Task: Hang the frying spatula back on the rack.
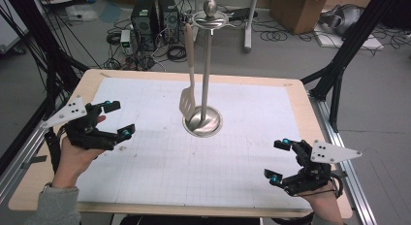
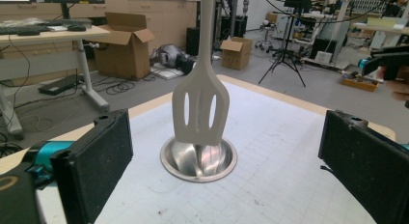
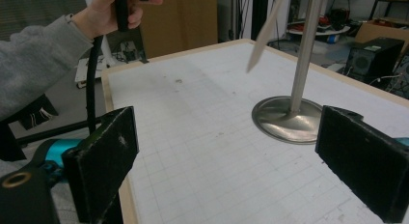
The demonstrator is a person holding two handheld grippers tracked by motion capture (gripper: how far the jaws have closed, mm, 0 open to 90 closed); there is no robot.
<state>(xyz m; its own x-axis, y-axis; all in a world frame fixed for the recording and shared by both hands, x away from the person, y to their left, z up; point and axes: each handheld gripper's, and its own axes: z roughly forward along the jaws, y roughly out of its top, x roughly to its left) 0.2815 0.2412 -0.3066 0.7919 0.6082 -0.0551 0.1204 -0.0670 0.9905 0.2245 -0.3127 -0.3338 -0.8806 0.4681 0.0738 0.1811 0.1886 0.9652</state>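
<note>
I held the left hand-held gripper [image 1: 118, 120] at about 9 o'clock on the surface [image 1: 291, 96], jaws spread wide apart and holding nothing. In the left gripper view the slotted spatula [image 2: 200, 108] hung straight ahead between the jaws, its blade just above the round steel base [image 2: 198, 159] of the stand [image 1: 207, 65]. From the high view, the spatula [image 1: 188, 74] hung from the stand's top ring, handle up, just left of the pole, with the stand near the surface's centre, toward 12 o'clock. My right hand-held gripper [image 1: 278, 161] sat at about 4 o'clock, jaws also apart and empty, well apart from the stand. The right gripper view showed the pole and base at 2 o'clock, plus a grey sleeve [image 3: 34, 60].
</note>
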